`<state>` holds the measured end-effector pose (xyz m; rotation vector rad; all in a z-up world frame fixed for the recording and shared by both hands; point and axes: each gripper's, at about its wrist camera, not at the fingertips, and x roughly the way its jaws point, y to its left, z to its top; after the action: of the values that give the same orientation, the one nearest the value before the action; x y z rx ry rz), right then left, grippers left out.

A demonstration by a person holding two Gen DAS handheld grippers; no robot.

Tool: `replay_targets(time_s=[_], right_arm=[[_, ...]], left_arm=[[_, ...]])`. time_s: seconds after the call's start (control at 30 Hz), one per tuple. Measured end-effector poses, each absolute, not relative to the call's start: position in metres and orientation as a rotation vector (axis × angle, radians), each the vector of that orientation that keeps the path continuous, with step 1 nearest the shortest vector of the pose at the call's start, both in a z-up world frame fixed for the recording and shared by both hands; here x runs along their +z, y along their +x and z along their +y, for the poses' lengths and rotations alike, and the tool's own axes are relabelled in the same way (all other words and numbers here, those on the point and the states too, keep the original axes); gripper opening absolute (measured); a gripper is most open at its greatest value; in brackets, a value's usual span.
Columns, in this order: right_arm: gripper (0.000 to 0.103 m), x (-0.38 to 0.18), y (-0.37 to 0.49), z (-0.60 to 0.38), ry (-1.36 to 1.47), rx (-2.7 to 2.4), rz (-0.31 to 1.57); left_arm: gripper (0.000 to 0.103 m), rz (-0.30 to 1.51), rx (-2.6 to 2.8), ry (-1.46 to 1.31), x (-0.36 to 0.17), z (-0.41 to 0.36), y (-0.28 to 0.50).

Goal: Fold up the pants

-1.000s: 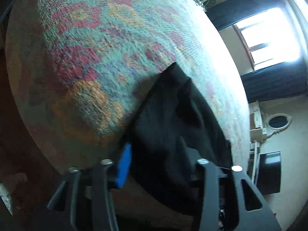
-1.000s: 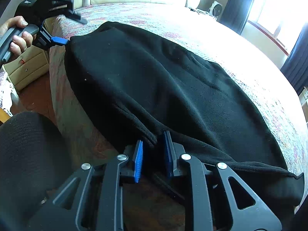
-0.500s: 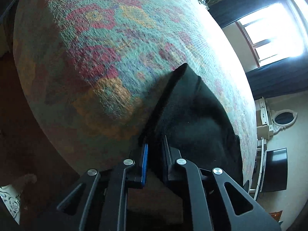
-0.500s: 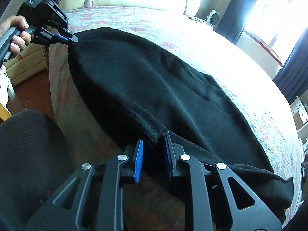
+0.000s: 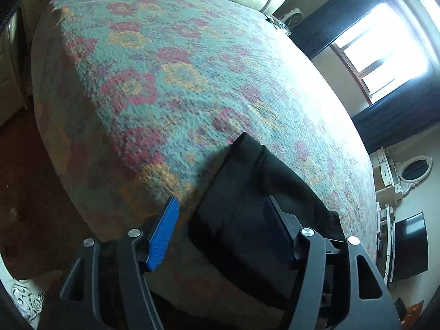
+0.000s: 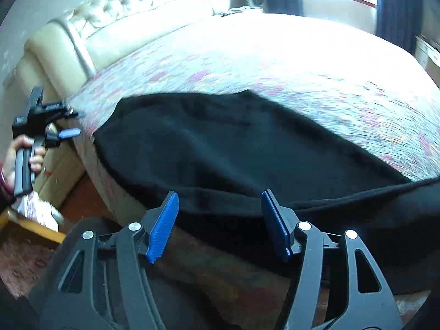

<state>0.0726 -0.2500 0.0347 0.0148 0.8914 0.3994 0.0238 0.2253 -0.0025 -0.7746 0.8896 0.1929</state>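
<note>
Lying along the near edge of the bed (image 5: 170,88), the black pants (image 6: 220,151) stretch crosswise ahead of the right gripper (image 6: 220,217), whose jaws stand apart, holding nothing. The left gripper (image 5: 220,217) is likewise spread, one end between its jaws. Only the right view shows their full length.

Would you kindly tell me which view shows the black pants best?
The right wrist view: the black pants spread across the bedspread, nearly whole. The left wrist view shows only one end.
</note>
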Motion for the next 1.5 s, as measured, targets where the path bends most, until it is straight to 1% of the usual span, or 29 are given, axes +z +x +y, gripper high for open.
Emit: replay_targets(time_s=[0.1, 0.13, 0.23, 0.27, 0.3, 0.4, 0.47, 0.57, 0.6, 0.63, 0.67, 0.7, 0.73, 0.77, 0.8, 0.83, 0.87, 1.03, 1.17, 1.27, 1.33, 1.43, 1.5], right_arm=[[0.071, 0.05, 0.106, -0.324, 0.036, 0.146, 0.87], [0.073, 0.052, 0.123, -0.353, 0.056, 0.052, 0.889], [0.073, 0.044, 0.174, -0.435, 0.135, -0.231, 0.969], [0.073, 0.038, 0.189, -0.459, 0.167, -0.308, 1.005], [0.073, 0.032, 0.204, -0.482, 0.204, -0.378, 1.031], [0.073, 0.009, 0.227, -0.527, 0.281, -0.522, 1.081], [0.073, -0.002, 0.24, -0.549, 0.323, -0.59, 1.092], [0.073, -0.017, 0.25, -0.561, 0.342, -0.635, 1.129], [0.072, -0.022, 0.252, -0.565, 0.361, -0.637, 1.151], [0.063, -0.027, 0.251, -0.569, 0.391, -0.637, 1.165], [0.05, -0.032, 0.249, -0.572, 0.41, -0.642, 1.172], [0.047, -0.033, 0.245, -0.575, 0.416, -0.64, 1.164], [0.041, -0.033, 0.24, -0.577, 0.422, -0.632, 1.153], [0.032, -0.031, 0.235, -0.579, 0.435, -0.616, 1.14], [0.027, -0.028, 0.229, -0.581, 0.457, -0.595, 1.125], [0.015, -0.025, 0.221, -0.584, 0.501, -0.559, 1.098], [0.008, -0.019, 0.212, -0.587, 0.552, -0.526, 1.065], [0.008, 0.015, 0.138, -0.602, 0.729, -0.438, 0.837], [0.008, 0.022, 0.059, -0.623, 0.894, -0.401, 0.681], [0.008, 0.009, 0.008, -0.638, 0.97, -0.438, 0.625], [0.008, -0.01, -0.017, -0.646, 1.028, -0.463, 0.625], [0.008, -0.041, -0.039, -0.658, 1.159, -0.463, 0.635], [0.011, -0.053, -0.044, -0.663, 1.236, -0.411, 0.596]], left_arm=[[0.07, 0.916, 0.159, -0.786, -0.008, 0.21, 0.052], [0.07, 0.92, 0.156, -0.787, -0.011, 0.205, 0.058], [0.07, 0.948, 0.126, -0.794, -0.026, 0.189, 0.072], [0.072, 0.969, 0.127, -0.792, -0.032, 0.184, 0.075], [0.077, 0.991, 0.127, -0.788, -0.038, 0.18, 0.078], [0.078, 0.997, 0.131, -0.701, -0.041, 0.173, 0.078], [0.078, 0.998, 0.124, -0.693, -0.042, 0.173, 0.079], [0.085, 0.982, 0.11, -0.719, -0.046, 0.176, 0.079], [0.086, 0.982, 0.111, -0.71, -0.046, 0.174, 0.079], [0.086, 0.985, 0.114, -0.693, -0.045, 0.172, 0.08], [0.087, 0.988, 0.116, -0.672, -0.045, 0.169, 0.08], [0.088, 0.99, 0.116, -0.651, -0.045, 0.167, 0.081], [0.088, 0.994, 0.116, -0.628, -0.044, 0.164, 0.082], [0.088, 0.996, 0.116, -0.611, -0.044, 0.161, 0.082], [0.088, 0.997, 0.116, -0.6, -0.044, 0.16, 0.082], [0.088, 0.996, 0.115, -0.595, -0.044, 0.159, 0.082], [0.088, 0.996, 0.114, -0.595, -0.045, 0.159, 0.081], [0.088, 0.988, 0.104, -0.631, -0.044, 0.162, 0.08], [0.088, 0.983, 0.098, -0.648, -0.045, 0.164, 0.079], [0.088, 0.988, 0.099, -0.628, -0.046, 0.162, 0.079], [0.088, 0.992, 0.1, -0.612, -0.045, 0.159, 0.079], [0.088, 0.993, 0.1, -0.606, -0.045, 0.158, 0.079], [0.088, 0.993, 0.101, -0.612, -0.044, 0.156, 0.08]])
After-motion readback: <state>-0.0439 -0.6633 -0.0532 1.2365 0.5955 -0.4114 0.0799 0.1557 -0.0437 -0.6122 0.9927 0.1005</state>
